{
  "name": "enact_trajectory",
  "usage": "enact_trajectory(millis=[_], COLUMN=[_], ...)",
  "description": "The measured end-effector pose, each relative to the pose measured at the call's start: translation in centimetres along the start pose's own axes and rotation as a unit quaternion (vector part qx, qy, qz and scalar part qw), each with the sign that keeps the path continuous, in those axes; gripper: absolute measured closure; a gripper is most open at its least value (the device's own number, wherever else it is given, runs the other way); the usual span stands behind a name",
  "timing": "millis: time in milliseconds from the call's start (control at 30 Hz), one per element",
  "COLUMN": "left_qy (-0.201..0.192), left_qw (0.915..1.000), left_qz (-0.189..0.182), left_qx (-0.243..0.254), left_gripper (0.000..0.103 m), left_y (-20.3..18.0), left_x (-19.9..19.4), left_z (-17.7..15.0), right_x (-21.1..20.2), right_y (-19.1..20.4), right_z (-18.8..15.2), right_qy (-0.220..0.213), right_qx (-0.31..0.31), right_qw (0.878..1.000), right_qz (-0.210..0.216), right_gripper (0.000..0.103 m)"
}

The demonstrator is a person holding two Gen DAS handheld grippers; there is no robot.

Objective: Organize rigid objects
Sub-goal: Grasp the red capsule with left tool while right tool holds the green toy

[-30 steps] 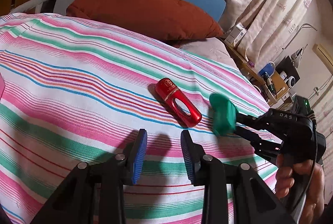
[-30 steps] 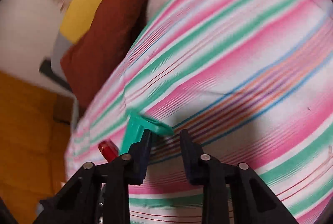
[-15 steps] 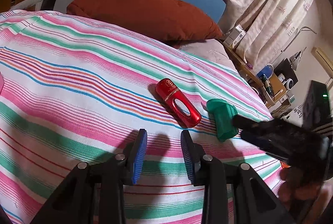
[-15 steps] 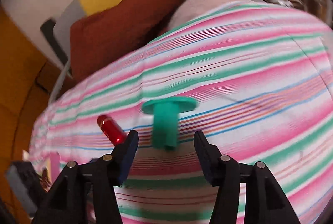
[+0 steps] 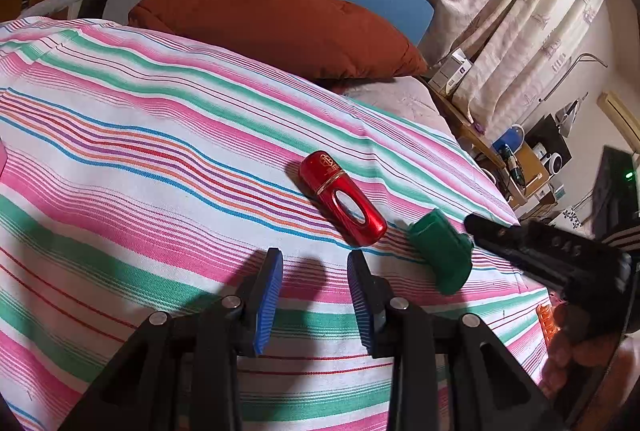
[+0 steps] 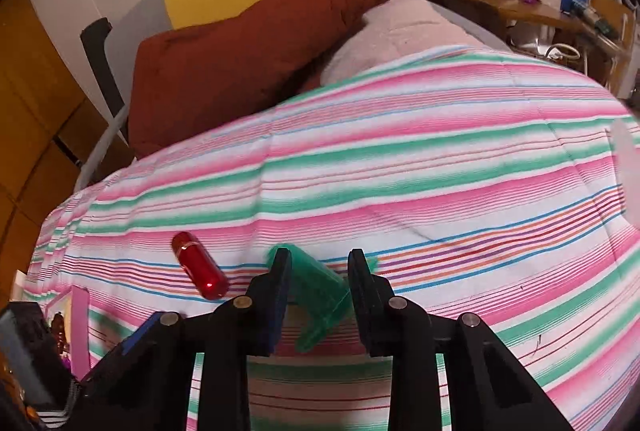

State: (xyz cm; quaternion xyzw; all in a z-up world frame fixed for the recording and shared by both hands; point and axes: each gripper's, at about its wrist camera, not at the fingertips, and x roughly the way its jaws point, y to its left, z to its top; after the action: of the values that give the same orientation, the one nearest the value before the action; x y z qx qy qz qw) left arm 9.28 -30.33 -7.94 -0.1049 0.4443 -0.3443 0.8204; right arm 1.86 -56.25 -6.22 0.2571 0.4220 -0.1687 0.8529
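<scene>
Striped bedspread [image 5: 160, 135], soft and rumpled, fills both views beneath the fingers. Rust-brown pillow [image 5: 260, 11] well beyond the fingertips, at the head of the bed.

Left gripper [image 5: 314, 295]: fingers apart, nothing between them, hovers low over the cloth.

Right gripper [image 6: 318, 271]: jaws have just been closing, now clamped on a green plastic piece [image 6: 316, 291], which fills the gap between the blue pads. Held in a person's hand [image 5: 580, 351], seen beyond the left gripper's right finger.

Red bottle [image 5: 344, 205], glossy with an oval window, rests on the cloth just ahead of the left gripper's right fingertip. From the right wrist, sits just outside the left finger, near the green piece but apart from it.

Likely risks: grip looks shallow and close to the fingertips, so the smooth green piece could twist or slip out onto the bed. Could also knock the rounded red bottle close by and set it rolling on the soft cover.

Green piece: long axis slants across the gap, from the left fingertip back toward the base of the right finger. Seems to dip toward the cloth at the near end. Too blurred to tell which end carries the wide flange.
</scene>
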Motion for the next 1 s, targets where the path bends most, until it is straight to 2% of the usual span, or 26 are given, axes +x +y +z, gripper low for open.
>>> enact_trajectory(millis=[167, 300, 367, 467, 533, 667, 767, 867, 1000], left_qy=[0.000, 0.000, 0.000, 0.000, -0.001, -0.001, -0.001, -0.001, 0.001], left_qw=[1.0000, 1.0000, 1.0000, 1.0000, 1.0000, 1.0000, 1.0000, 1.0000, 0.9999], left_qz=[-0.002, -0.002, -0.004, -0.005, -0.004, -0.006, -0.007, -0.007, -0.012], left_qx=[-0.001, -0.002, -0.003, -0.004, -0.003, -0.004, -0.005, -0.005, -0.010], left_gripper=[0.070, 0.070, 0.070, 0.070, 0.070, 0.070, 0.070, 0.070, 0.070], left_y=[0.0, 0.0, 0.0, 0.0, 0.0, 0.2, 0.2, 0.2, 0.4], left_x=[0.0, 0.0, 0.0, 0.0, 0.1, 0.1, 0.1, 0.1, 0.2], left_z=[0.0, 0.0, 0.0, 0.1, 0.1, 0.1, 0.2, 0.1, 0.2], right_x=[0.0, 0.0, 0.0, -0.7, -1.1, -2.1, -4.5, -6.2, -5.7], right_y=[-1.2, -0.7, -1.9, -4.9, -6.2, -7.4, -7.8, -6.3, -4.3], right_z=[-0.1, -0.2, -0.3, -1.0, -1.5, -2.2, -2.0, -1.8, -1.7], right_qy=[0.023, 0.019, 0.022, 0.041, 0.051, 0.071, 0.035, 0.000, -0.012], right_qx=[0.023, 0.004, 0.035, 0.112, 0.129, 0.116, 0.120, 0.071, 0.023], right_qw=[0.999, 1.000, 0.999, 0.993, 0.990, 0.989, 0.991, 0.996, 0.999], right_qz=[0.023, 0.008, 0.012, 0.018, 0.007, -0.060, -0.045, -0.047, -0.031], right_gripper=[0.073, 0.070, 0.067, 0.053, 0.050, 0.050, 0.050, 0.037, 0.035])
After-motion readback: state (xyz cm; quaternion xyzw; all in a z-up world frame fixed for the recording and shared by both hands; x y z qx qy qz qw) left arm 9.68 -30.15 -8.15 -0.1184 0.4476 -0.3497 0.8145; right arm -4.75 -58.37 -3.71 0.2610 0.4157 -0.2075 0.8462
